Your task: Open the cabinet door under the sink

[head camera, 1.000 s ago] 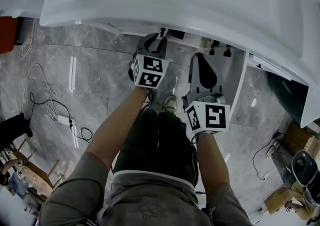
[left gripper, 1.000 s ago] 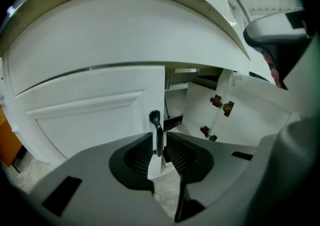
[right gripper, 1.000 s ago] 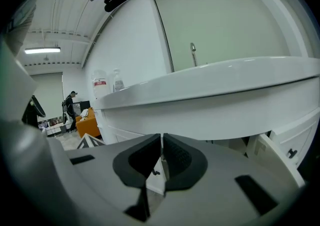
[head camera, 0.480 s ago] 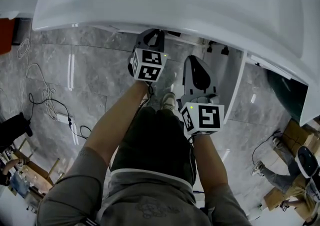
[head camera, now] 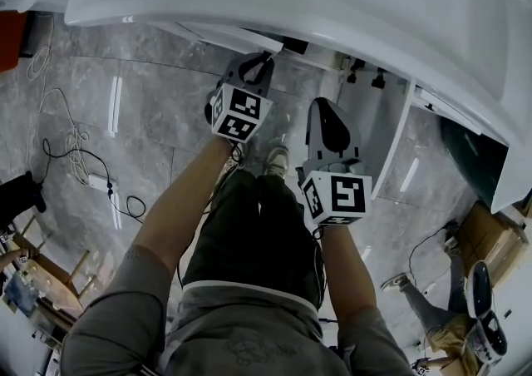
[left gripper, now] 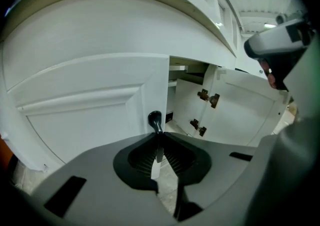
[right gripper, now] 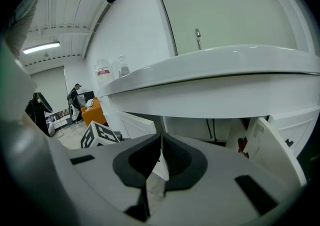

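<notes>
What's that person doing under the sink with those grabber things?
A person holds a gripper in each hand in front of the cabinet under the white sink. The left gripper has the black knob of the left door between its jaws, which are closing on it. The right door is already swung open. The right gripper holds nothing, its jaws together.
</notes>
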`<state>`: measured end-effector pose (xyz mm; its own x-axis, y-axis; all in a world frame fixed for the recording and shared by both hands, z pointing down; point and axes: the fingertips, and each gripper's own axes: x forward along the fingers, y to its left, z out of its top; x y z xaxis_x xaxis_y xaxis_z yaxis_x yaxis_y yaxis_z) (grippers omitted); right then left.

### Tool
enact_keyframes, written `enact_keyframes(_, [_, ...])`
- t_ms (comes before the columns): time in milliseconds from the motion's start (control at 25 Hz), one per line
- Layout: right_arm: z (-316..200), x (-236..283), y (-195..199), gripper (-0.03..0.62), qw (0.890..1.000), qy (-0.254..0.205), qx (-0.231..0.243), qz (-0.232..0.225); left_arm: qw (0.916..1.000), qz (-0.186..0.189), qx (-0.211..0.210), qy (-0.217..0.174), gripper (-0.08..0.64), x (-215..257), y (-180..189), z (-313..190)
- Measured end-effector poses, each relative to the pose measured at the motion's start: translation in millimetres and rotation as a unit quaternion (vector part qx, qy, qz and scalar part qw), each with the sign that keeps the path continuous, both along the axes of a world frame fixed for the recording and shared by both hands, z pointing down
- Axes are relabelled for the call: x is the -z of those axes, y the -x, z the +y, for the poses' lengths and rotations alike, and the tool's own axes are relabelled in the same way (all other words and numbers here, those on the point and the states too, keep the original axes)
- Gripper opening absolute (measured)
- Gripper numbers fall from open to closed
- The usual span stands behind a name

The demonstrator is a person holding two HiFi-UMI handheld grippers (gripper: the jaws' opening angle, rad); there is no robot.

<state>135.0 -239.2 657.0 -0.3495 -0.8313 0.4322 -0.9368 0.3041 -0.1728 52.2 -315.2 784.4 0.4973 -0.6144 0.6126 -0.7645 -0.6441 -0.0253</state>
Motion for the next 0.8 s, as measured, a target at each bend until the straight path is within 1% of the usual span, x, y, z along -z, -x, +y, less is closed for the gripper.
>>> enact_keyframes(160, [13.6, -2.5, 12.6, 0.035, 1.000, 0.017, 0.012, 0.006, 0.9994, 0.023, -0.025, -0.002, 0.054, 0.5, 14.2, 28.6])
enact_keyframes(280, [21.6, -4.8, 30.9, 0.035, 0.999, 0.029, 0.030, 0.010, 0.9986, 0.019, -0.050, -0.006, 0.054, 0.6, 28.4, 52.7])
enact_keyframes(360, [25.2, -4.4, 45.1, 0.035, 0.998, 0.034, 0.047, 0.014, 0.9984, 0.017, -0.053, -0.006, 0.054, 0.3, 39.2, 68.5])
enact_keyframes(480, [31.0, -4.6, 67.7, 0.035, 0.996, 0.040, 0.074, 0.017, 0.9988, 0.019, -0.045, -0.008, 0.054, -0.5, 58.2, 90.6])
enact_keyframes(600, [38.1, -7.5, 90.9, 0.035, 0.994, 0.047, 0.102, 0.019, 0.9981, 0.017, -0.056, -0.018, 0.054, -1.6, 75.3, 107.4])
enact_keyframes(720, [46.8, -12.2, 113.1, 0.035, 0.990, 0.053, 0.131, 0.023, 0.9967, 0.031, -0.071, -0.025, 0.054, -2.5, 94.6, 125.1])
enact_keyframes(800, [50.2, -16.0, 125.9, 0.035, 0.987, 0.056, 0.145, 0.025, 0.9962, 0.040, -0.071, -0.030, 0.054, -2.6, 115.1, 137.3])
